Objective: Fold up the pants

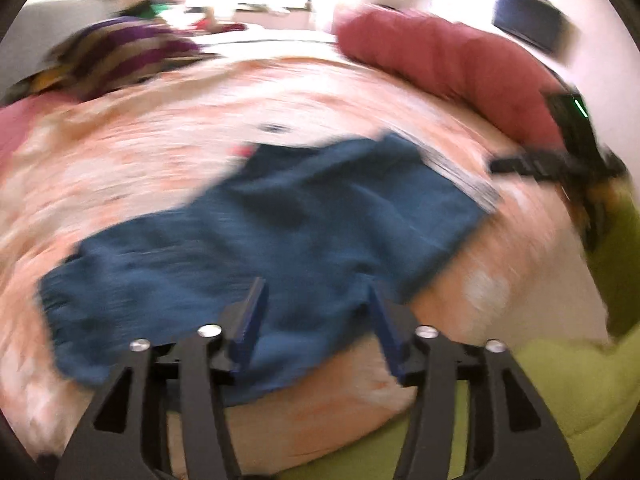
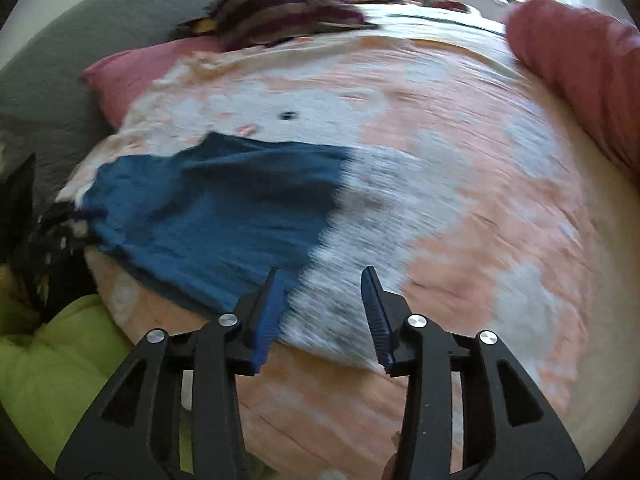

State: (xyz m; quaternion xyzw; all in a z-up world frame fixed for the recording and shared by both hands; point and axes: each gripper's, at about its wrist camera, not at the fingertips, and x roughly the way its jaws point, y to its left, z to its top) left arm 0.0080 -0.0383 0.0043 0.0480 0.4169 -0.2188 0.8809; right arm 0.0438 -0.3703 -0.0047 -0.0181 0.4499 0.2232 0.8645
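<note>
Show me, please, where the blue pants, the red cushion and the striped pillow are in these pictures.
blue pants (image 1: pixel 280 236), left wrist view, middle of the cloth.
red cushion (image 1: pixel 448 64), left wrist view, its upper face.
striped pillow (image 2: pixel 280 12), right wrist view, middle of its striped face.

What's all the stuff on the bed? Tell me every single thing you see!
pants: one, dark blue, lying flat in the middle of the bedspread
bedspread: one, peach and white, covering the bed
red cushion: one, long, at the far right edge
pink pillow: one, at the far left under the bedspread's edge
striped cloth: one, purple and tan, heaped at the far left
green blanket: one, lime, at the near edge
left gripper: one, black with blue pads, open over the pants' near edge
right gripper: one, black with blue pads, open beside the pants
</note>
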